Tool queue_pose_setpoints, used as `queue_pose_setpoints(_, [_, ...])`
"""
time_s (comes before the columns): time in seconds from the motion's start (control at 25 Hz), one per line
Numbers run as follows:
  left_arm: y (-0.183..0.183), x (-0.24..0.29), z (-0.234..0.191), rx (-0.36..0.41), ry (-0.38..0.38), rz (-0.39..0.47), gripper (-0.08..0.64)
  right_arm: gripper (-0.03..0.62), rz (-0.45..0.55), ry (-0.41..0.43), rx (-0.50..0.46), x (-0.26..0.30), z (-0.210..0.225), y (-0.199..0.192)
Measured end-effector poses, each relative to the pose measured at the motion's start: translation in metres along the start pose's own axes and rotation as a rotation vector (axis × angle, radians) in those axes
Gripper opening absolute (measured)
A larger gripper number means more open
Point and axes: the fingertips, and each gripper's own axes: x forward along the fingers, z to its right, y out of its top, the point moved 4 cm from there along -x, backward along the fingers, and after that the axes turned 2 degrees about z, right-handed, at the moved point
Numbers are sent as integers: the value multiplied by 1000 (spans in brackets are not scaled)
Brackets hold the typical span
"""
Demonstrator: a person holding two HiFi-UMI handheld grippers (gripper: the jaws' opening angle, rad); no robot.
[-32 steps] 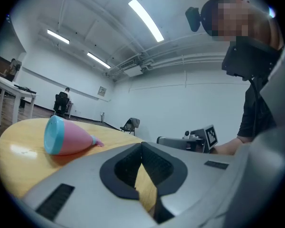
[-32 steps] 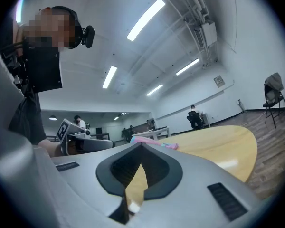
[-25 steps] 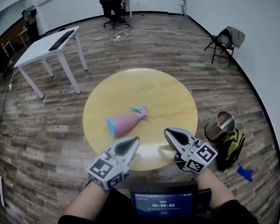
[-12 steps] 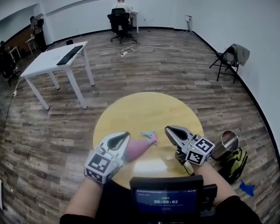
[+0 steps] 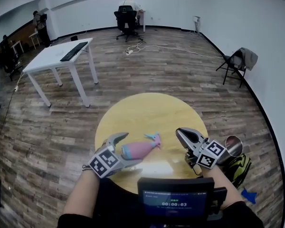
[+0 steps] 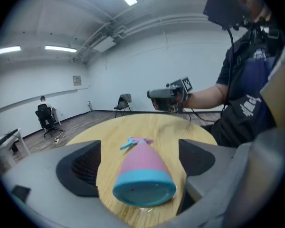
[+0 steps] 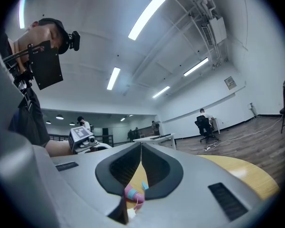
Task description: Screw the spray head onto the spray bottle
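Observation:
A pink spray bottle [image 5: 137, 149] with a blue base lies on its side on the round yellow table [image 5: 147, 110]. Its blue and pink spray head [image 5: 153, 137] points away from me. My left gripper [image 5: 126, 150] straddles the bottle's base [image 6: 143, 189]. Its jaws are opening wide, and neither pad touches the bottle. My right gripper [image 5: 189, 137] hovers over the table's near right edge, apart from the bottle. Its jaws are just starting to part, with the tips still together and nothing between them. In the right gripper view the bottle [image 7: 132, 193] shows through the slit below the right gripper's tips [image 7: 141, 146].
A metal bin [image 5: 232, 145] and a green backpack [image 5: 237, 167] stand on the floor right of the table. A white desk [image 5: 61, 56] is at the far left, a folding chair [image 5: 240, 61] at the far right. A person sits in an office chair [image 5: 128, 13] by the back wall.
My left gripper was shut beside the bottle; now its jaws stand wide on either side of the bottle's base. The right gripper has drifted slightly to the right.

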Motion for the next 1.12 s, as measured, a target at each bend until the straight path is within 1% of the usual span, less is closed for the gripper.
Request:
queue_pose_setpoints(0.12, [-21, 20, 6, 47, -11, -108, 518, 40, 5, -15, 2, -3, 2, 3])
queue_pose_setpoints(0.24, [-46, 36, 1, 76, 37, -220, 518, 40, 1, -17, -3, -4, 0, 2])
queue_pose_setpoints(0.32, [-58, 44, -3, 89, 63, -248, 522, 40, -4, -20, -4, -4, 0, 1])
queue_pose_setpoints(0.44, [-62, 48, -9, 49, 53, -212, 511, 40, -10, -26, -4, -4, 1, -1])
queue_pose_setpoints(0.52, [-58, 46, -12, 22, 44, -173, 508, 40, -17, -23, -6, -2, 1, -1])
queue_pose_setpoints(0.56, [-50, 42, -15, 18, 47, -132, 508, 40, -21, -20, -4, -1, 1, -1])
queue_pose_setpoints(0.6, [-38, 35, -17, 28, 58, -70, 508, 40, -26, -16, 7, 0, 2, -1])
queue_pose_setpoints(0.64, [-23, 26, -20, 60, 80, 0, 508, 44, -31, -10, 32, 1, 3, 0])
queue_pose_setpoints(0.68, [-7, 15, -23, 118, 115, 58, 508, 54, -35, 5, 78, 3, 4, 0])
queue_pose_setpoints(0.72, [8, 5, -25, 198, 159, 94, 508, 81, -34, 33, 150, 5, 6, 1])
queue_pose_setpoints(0.76, [21, -5, -27, 288, 202, 111, 508, 134, -25, 72, 243, 7, 8, 3])
queue_pose_setpoints(0.8, [32, -12, -27, 380, 234, 117, 508, 163, -7, 118, 345, 11, 9, 6])
queue_pose_setpoints(0.84, [42, -18, -25, 465, 253, 119, 508, 220, 15, 165, 441, 14, 9, 10])
queue_pose_setpoints(0.88, [50, -21, -21, 542, 262, 119, 508, 283, 34, 205, 512, 17, 8, 15])
queue_pose_setpoints(0.92, [58, -24, -16, 605, 265, 117, 508, 310, 42, 236, 545, 21, 6, 20])
queue_pose_setpoints(0.96, [66, -26, -9, 655, 264, 113, 508, 311, 40, 259, 548, 24, 3, 24])
queue_pose_setpoints(1.04, [73, -27, 5, 743, 254, 103, 508, 311, 6, 301, 498, 29, -7, 28])
queue_pose_setpoints(1.08, [74, -26, 11, 778, 249, 98, 508, 295, -15, 327, 465, 30, -14, 29])
queue_pose_setpoints(1.12, [73, -25, 15, 798, 244, 94, 508, 223, -27, 360, 441, 28, -21, 31])
